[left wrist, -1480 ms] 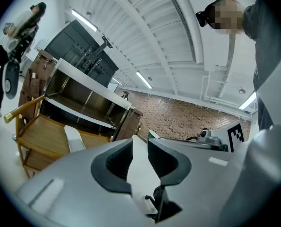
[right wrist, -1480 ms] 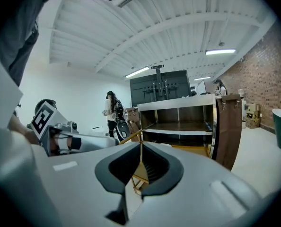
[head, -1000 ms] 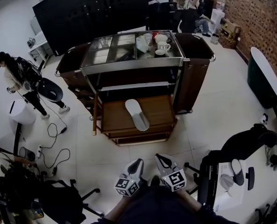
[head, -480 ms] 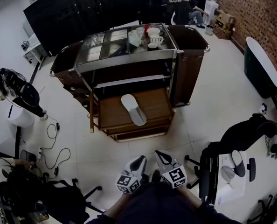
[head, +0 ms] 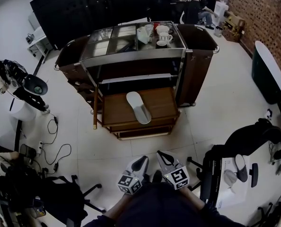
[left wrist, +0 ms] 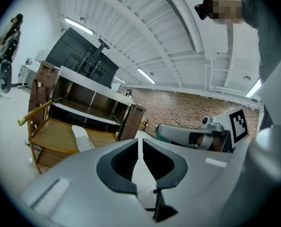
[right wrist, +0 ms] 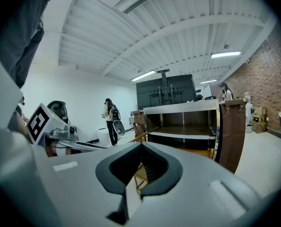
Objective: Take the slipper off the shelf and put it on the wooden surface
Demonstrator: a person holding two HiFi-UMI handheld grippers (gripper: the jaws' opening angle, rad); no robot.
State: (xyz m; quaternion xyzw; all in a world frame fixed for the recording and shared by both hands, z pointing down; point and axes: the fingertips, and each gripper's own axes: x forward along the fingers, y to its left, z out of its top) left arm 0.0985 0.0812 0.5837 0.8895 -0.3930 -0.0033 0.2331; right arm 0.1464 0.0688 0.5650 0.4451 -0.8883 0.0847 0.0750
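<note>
A pale grey slipper (head: pixel 138 107) lies flat on the wooden surface (head: pixel 162 103) of a low stand in front of the metal cart's shelf (head: pixel 136 77). In the left gripper view the slipper (left wrist: pixel 82 138) shows on the same wood (left wrist: pixel 50 131). Both grippers hang close to the person's body, well short of the stand. My left gripper (head: pixel 140 163) (left wrist: pixel 140 142) has only a thin slit between its jaws and holds nothing. My right gripper (head: pixel 163 158) (right wrist: pixel 141 145) is shut and empty, pointing toward the cart.
The metal cart (head: pixel 131 56) carries cups (head: pixel 163 37) on top and brown bags at its sides. A person (head: pixel 5 79) stands far left. Cables (head: pixel 53 143) and a black bag (head: pixel 17 188) lie left; a black chair (head: pixel 249 143) and another slipper (head: pixel 241 167) are right.
The slipper has stayed on the wood and both grippers have kept still near the body. The head view has shifted a little, and the person at far left has moved further left.
</note>
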